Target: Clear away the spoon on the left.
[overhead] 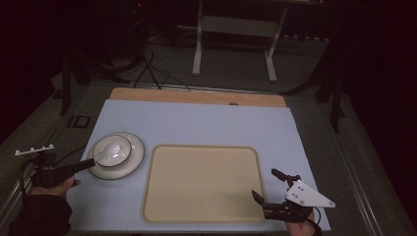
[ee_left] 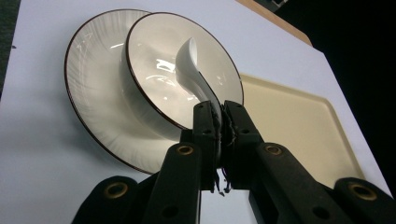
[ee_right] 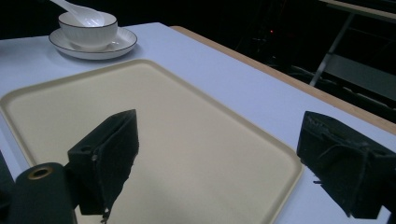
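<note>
A white spoon [ee_left: 192, 70] is being held by its handle end between the closed jaws of the left hand-held gripper [ee_left: 218, 122], and its scoop is lying inside the white bowl [ee_left: 154, 56]. The bowl is being carried on a dark-rimmed saucer [ee_left: 91, 93], which is sitting on the pale blue desk [overhead: 206, 123] at its left side, just beside the left edge of the beige tray [overhead: 201, 184].

In the high view the spoon [overhead: 107, 153] is being seen with its long axis running from the left hand-held gripper [overhead: 88, 164] up and to the right into the bowl [overhead: 113, 150], so the handle is pointing back along the jaws and the scoop is lying ahead of them. The spoon is judged to be in the course of being lifted out of the bowl. Any coming move toward the tray would be carried to the right of the bowl, across the saucer's rim [overhead: 140, 152].

The right hand-held gripper [overhead: 268, 184] is being kept with its jaws wide apart and nothing between them, over the near right corner of the tray; in its own view the tray [ee_right: 187, 140] is lying below the jaws and the bowl [ee_right: 88, 28] is standing well apart at the far left. The left hand-held gripper is therefore by far the nearer to the spoon, bowl and saucer.
</note>
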The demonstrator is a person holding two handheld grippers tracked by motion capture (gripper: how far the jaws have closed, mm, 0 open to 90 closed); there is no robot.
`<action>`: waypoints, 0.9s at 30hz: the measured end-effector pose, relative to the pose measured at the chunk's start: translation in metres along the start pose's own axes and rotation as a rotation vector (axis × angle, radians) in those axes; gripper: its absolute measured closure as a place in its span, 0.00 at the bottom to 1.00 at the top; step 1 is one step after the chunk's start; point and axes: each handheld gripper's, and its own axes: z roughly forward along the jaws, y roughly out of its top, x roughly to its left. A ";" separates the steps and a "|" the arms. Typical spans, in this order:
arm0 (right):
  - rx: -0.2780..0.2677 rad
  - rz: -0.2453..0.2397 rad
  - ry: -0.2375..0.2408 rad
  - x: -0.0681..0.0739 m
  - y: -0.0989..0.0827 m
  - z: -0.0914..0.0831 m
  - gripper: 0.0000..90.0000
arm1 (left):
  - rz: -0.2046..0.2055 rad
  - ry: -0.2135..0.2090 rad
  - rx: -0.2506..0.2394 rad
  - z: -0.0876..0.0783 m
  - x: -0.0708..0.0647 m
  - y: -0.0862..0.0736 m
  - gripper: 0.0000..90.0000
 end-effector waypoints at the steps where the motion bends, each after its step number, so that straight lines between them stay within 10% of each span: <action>1: 0.000 -0.001 0.000 0.000 0.000 0.000 0.14 | 0.010 -0.001 -0.006 -0.003 -0.003 0.000 0.95; 27: -0.001 0.006 0.005 -0.001 0.000 0.001 0.14 | 0.091 0.012 -0.091 -0.026 -0.050 0.012 0.95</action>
